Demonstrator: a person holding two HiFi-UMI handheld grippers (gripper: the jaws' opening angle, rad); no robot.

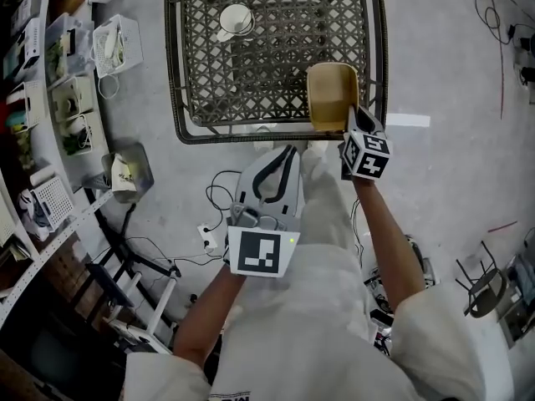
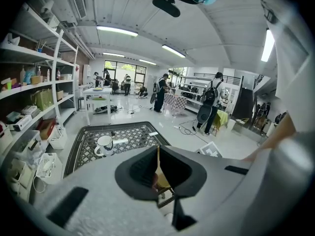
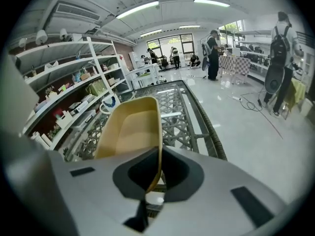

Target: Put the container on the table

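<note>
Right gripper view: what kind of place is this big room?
Probably a workshop or lab, not a home: long stocked shelves, several people busy far back, and loose cables lying about.

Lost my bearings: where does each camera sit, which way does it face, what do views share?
Head view: on the head, looking steeply down at the dark lattice table; both forearms show.
Left gripper view: on the shut left gripper, facing the table and white ceramic mug.
Right gripper view: on the right gripper, clamping the tan plastic container.
All share the table.
</note>
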